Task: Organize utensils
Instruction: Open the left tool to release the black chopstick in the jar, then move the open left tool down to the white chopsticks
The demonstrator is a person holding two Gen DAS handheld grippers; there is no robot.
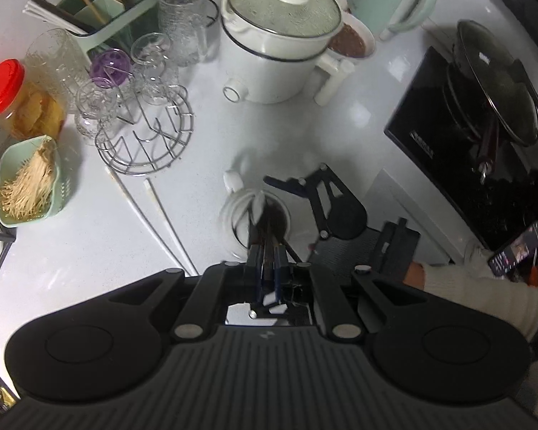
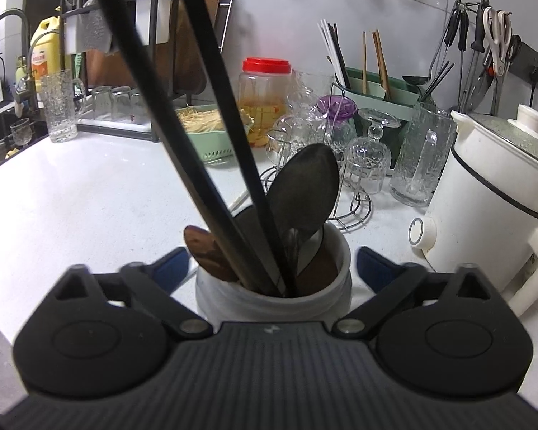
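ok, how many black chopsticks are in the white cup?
2, both tips-down in the white cup: one black chopstick by the wooden spoon, the other by the dark spoon. Others may be hidden inside.

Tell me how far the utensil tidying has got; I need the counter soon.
Done: a spoon and a wooden spatula already stand in the white holder. In hand: the left gripper, shut on black chopsticks, has their tips in the holder, with the right gripper open around it. Left: releasing them, and two white chopsticks lying on the counter.
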